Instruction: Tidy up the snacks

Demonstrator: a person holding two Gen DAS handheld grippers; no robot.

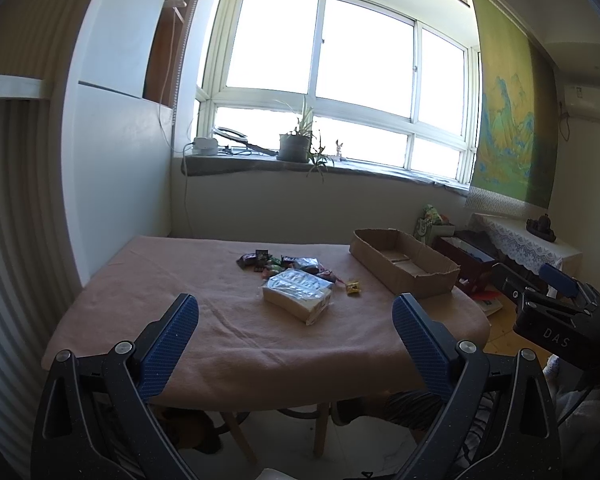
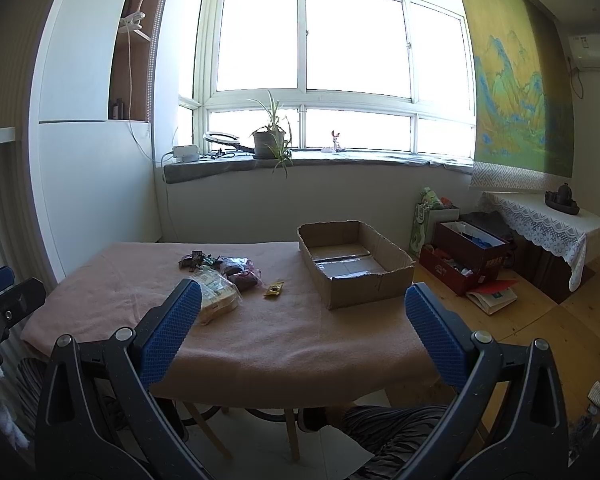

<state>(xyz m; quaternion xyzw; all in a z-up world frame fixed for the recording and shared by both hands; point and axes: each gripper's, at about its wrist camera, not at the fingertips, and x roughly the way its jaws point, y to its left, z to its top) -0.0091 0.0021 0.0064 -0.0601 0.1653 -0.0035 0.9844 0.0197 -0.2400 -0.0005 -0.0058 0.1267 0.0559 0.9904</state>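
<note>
Both tongs hang released and empty over the near edge of the surface point(image 1: 220, 320): the left tongs point(image 1: 296, 316) face the snacks, the right tongs point(image 2: 303, 306) face between snacks and box. A clear bag point(image 1: 298, 294) lies nearest, touching a pile of small packets point(image 1: 284, 266) behind it. 1 yellow packet point(image 1: 353, 287) lies just beside them. An open cardboard box point(image 2: 354, 262) sits at the surface's right side, apart from the snacks.
</note>
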